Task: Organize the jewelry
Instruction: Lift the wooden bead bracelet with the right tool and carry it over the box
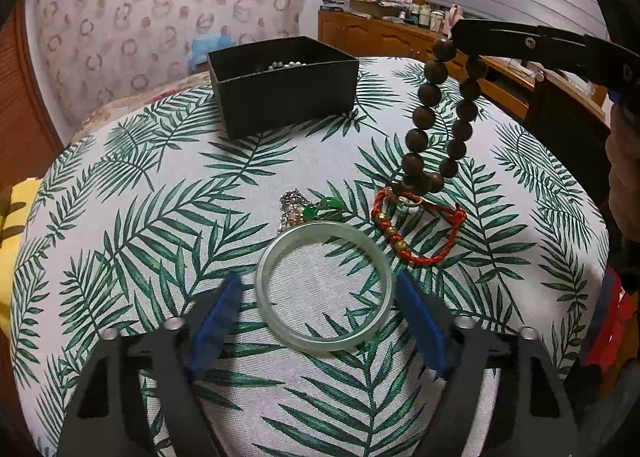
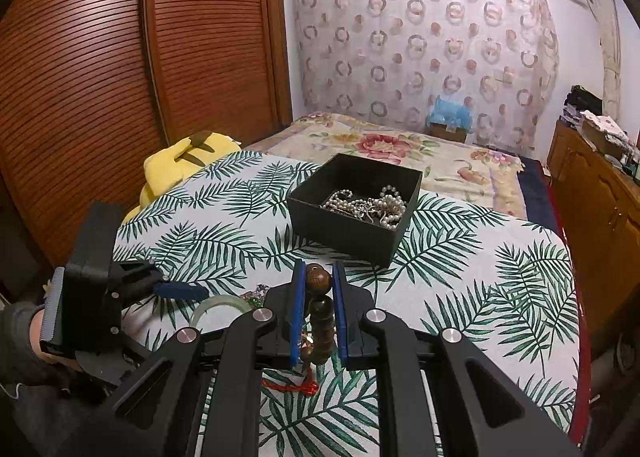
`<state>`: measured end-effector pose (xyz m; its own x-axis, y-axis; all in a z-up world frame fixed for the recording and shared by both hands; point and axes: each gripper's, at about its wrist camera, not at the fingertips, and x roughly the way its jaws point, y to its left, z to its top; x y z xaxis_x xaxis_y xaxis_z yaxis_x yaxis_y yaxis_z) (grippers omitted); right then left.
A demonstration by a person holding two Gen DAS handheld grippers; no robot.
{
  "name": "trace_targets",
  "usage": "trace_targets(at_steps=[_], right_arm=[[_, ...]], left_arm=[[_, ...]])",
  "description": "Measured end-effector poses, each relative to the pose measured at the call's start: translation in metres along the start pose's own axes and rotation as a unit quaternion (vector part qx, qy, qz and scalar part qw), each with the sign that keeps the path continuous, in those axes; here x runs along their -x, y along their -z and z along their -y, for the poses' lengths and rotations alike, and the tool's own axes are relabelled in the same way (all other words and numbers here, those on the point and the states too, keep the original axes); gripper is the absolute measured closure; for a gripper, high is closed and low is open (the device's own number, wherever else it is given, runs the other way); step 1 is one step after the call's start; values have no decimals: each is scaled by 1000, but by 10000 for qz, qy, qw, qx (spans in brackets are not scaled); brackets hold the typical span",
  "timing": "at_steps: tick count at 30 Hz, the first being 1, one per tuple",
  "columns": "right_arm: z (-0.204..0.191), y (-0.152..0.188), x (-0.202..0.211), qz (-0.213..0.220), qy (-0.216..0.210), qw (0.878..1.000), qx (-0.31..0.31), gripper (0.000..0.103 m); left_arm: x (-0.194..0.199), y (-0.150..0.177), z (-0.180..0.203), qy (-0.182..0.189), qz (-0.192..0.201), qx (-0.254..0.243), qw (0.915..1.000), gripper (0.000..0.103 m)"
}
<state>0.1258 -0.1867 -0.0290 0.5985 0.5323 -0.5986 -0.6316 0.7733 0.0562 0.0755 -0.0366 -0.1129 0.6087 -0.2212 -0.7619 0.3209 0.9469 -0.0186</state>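
Observation:
A pale jade bangle [image 1: 324, 285] lies flat on the leaf-print tablecloth [image 1: 160, 217]. My left gripper [image 1: 318, 283] straddles it, open, with a blue pad on each side and a small gap at the left pad. My right gripper [image 2: 319, 271] is shut on a dark wooden bead bracelet [image 2: 318, 279]. In the left wrist view that bead bracelet [image 1: 426, 117] hangs as a long loop from the right gripper [image 1: 460, 37], its bottom just over a red cord bracelet [image 1: 420, 233]. Green stone pieces [image 1: 324, 209] and a silver chain [image 1: 292, 205] lie beside the bangle. A black box [image 2: 348, 233] holds pearls [image 2: 372, 205].
The black box [image 1: 280, 105] stands at the table's far side. A yellow plush toy [image 2: 188, 161] sits at the table's left edge, a flowered bed [image 2: 380, 149] lies beyond, a slatted wooden wardrobe [image 2: 120, 77] is at left. A wooden dresser [image 1: 380, 33] lines the right wall.

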Motion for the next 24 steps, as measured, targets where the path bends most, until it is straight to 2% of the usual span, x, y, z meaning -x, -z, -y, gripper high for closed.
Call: trace_targets(at_steps=[5, 12, 24], right_arm=[[1, -6, 2, 31, 26, 10000, 46, 88], [4, -28, 6, 179, 77, 9997, 121, 88], [12, -71, -10, 338, 166, 9987, 338, 88]], left_arm=[[4, 1, 2, 158, 50, 27, 9999, 34], [24, -8, -5, 251, 427, 208, 9986, 34], [39, -43, -26, 149, 900, 274, 9955, 34]])
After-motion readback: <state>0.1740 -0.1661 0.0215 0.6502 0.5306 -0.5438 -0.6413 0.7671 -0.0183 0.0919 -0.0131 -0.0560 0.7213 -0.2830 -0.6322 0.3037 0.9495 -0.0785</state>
